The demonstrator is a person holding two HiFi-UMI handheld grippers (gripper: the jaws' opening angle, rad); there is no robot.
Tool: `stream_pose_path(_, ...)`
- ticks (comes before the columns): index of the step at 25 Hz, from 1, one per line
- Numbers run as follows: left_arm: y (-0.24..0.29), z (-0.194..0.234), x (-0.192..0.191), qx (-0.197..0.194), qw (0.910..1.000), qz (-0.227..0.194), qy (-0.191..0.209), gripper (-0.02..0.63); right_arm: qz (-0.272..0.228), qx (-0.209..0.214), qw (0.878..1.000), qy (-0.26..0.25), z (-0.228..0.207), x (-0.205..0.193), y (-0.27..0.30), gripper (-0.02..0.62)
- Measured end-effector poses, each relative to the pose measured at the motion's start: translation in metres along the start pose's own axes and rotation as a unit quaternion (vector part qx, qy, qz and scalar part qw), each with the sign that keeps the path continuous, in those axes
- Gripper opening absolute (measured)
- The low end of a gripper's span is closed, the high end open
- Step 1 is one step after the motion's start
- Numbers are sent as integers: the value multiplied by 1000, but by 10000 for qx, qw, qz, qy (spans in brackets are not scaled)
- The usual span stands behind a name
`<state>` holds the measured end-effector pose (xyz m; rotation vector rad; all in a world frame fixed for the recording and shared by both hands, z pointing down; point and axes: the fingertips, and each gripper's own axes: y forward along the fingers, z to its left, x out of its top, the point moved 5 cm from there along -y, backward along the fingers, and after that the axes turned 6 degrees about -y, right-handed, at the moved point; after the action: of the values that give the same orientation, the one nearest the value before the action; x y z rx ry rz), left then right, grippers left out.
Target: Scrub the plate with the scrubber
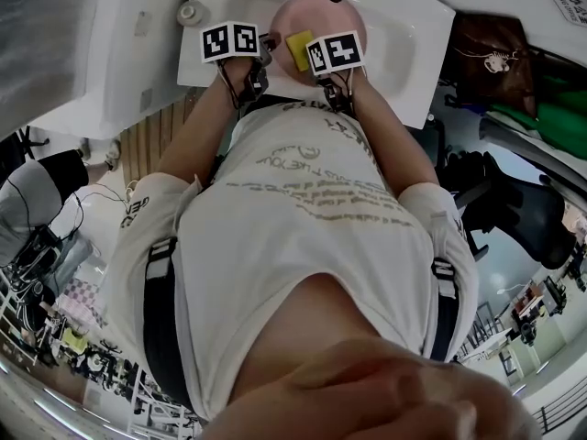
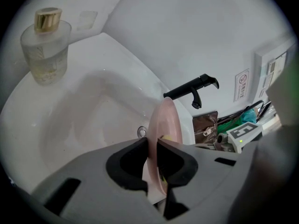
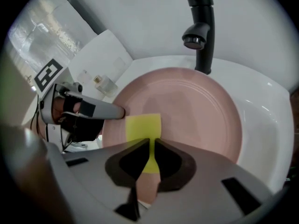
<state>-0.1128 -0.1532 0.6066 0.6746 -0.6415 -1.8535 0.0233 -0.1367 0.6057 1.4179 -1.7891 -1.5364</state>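
The left gripper [image 2: 152, 143] has its jaws drawn narrow and clamped on the rim of the pink plate [image 3: 187, 104]. In the left gripper view the plate stands nearly edge-on, rising between the two dark pads above the white sink [image 2: 79, 125]. The right gripper [image 3: 152, 143] has its jaws closed tight on the yellow scrubber [image 3: 142, 125], a flat rectangular pad that sticks out past the fingertips. The pad lies against the inner face of the plate, toward the plate's left side as the right gripper view shows it. In that same view the tip of the left gripper's finger sits on the plate's rim just beside the scrubber's upper corner (the two look close to touching, though I cannot tell whether they meet). The plate is held up over the basin with its face turned toward the right gripper, below the spout of the black faucet [image 3: 202, 27], which stands on the sink's far edge. A round metal drain [image 2: 141, 132] shows in the basin just behind the plate. On the sink's ledge, well apart from the plate, stands a frosted glass bottle [image 2: 46, 45] with a gold cap. The head view looks steeply down the person's white T-shirt [image 1: 303, 246], with both forearms reaching out to the sink and the two marker cubes side by side at the plate's near edge.
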Motion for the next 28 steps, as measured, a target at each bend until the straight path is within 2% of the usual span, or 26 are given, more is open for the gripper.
stream_pose_path(8,2,-10,-21,-331,9989,335,19,48,-411,-604,9973,-4,-19,30,-16,46)
stream_pose_path(11,2,-11,-26,-404,9982,437,51,48,-440,-811,9956,152,-38,33,-19,44)
stream_pose_path(17,0,-6,-28,-487,9978,416,-140,48,-400,-1025,9924,552,-71,24,-27,44)
stream_pose_path(21,0,-6,-28,-454,9979,444,-90,49,-349,-1107,9911,645,-78,15,-29,44)
stream_pose_path(24,1,-5,-26,-421,9981,458,-53,49,-339,-1118,9918,515,-71,14,-26,44)
stream_pose_path(28,1,-2,-21,-338,9986,382,-111,49,-259,-704,9968,278,-46,11,-19,44)
